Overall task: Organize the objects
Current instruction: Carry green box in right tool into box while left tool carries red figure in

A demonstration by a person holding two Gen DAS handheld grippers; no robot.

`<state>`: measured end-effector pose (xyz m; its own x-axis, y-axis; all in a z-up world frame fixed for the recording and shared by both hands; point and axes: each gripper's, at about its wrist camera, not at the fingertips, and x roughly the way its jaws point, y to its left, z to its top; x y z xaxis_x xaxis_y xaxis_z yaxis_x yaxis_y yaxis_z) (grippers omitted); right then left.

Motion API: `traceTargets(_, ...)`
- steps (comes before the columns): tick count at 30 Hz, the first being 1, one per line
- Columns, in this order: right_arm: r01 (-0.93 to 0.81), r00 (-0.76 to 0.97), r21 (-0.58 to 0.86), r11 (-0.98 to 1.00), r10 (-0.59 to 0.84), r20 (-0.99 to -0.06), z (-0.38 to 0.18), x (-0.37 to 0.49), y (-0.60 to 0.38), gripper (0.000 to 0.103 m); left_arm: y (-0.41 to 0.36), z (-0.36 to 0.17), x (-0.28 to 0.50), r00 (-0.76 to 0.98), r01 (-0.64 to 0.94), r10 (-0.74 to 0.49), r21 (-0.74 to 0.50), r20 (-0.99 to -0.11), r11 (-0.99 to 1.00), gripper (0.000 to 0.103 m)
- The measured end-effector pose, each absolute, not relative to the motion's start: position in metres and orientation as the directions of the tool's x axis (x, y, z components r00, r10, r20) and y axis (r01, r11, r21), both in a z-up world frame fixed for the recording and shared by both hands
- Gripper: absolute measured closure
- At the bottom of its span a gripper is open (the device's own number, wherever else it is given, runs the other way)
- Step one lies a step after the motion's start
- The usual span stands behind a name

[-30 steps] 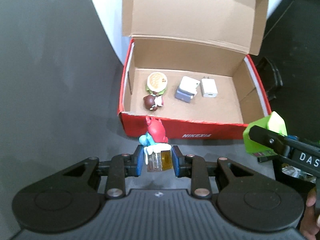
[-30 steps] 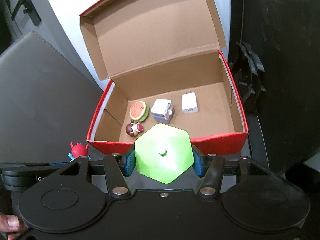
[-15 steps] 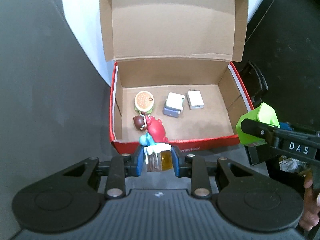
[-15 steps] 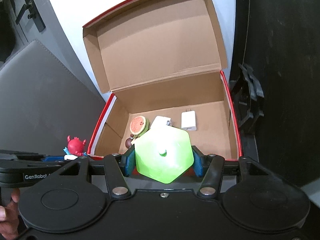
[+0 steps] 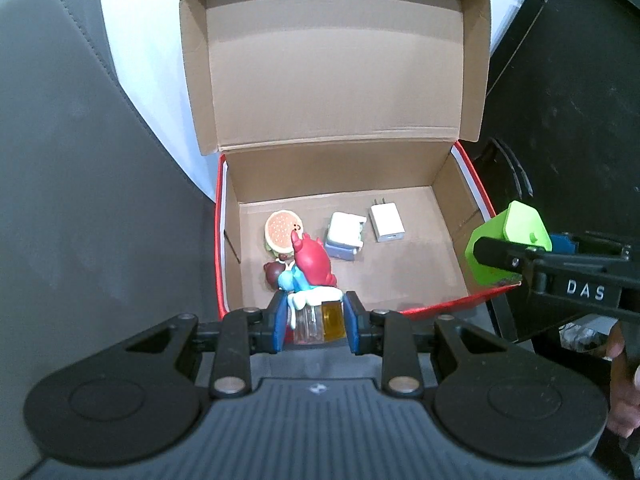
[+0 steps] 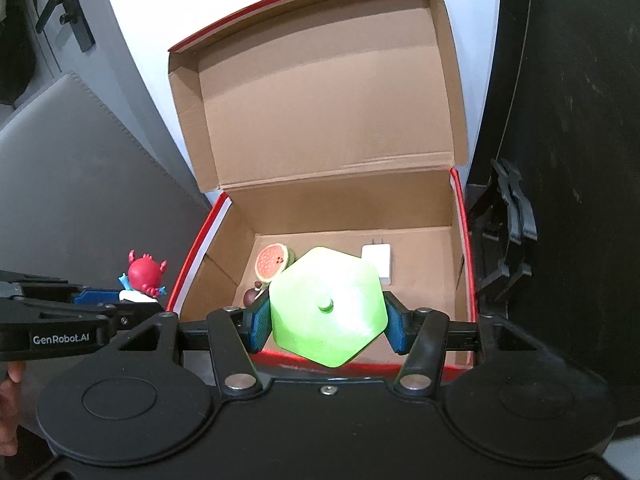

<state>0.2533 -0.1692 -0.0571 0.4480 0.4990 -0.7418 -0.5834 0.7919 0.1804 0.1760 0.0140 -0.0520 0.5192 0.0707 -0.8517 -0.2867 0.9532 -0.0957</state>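
Inside shoe box [image 5: 460,208]: burger toy [image 5: 282,228], two chargers (white); jaws clamp figurine [image 5: 310,260], green hexagon [image 6: 328,304]

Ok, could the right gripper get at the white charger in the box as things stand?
Probably not: the right gripper is shut on the green hexagonal piece. The white charger lies uncovered in the open shoebox, so the path itself looks free.

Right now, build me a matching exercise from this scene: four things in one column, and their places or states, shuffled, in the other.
Things
1. red figurine
2. green hexagonal piece
3. white charger
4. box lid

Places or states
A. lying on the box floor
B. clamped in the right gripper
C. standing open
D. clamped in the left gripper

Pairs: 1-D, 2-B, 3-A, 4-C
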Motion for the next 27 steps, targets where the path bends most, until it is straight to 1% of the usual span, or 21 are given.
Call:
traceTargets(13, -0.59, 0.439, 0.15, 0.793, 0.472, -0.765, -0.061, 0.296, -0.16, 0.049, 0.027, -0.06, 0.206, 0.515, -0.299, 0.062, -0.111, -0.855, 0.948, 0.075)
traceTargets(27, -0.614, 0.391, 0.121, 0.78, 0.434, -0.812, -0.086, 0.329, -0.14, 0.049, 0.041, -0.081, 0.24, 0.495, -0.328, 0.053, -0.13, -0.867, 0.936, 0.075)
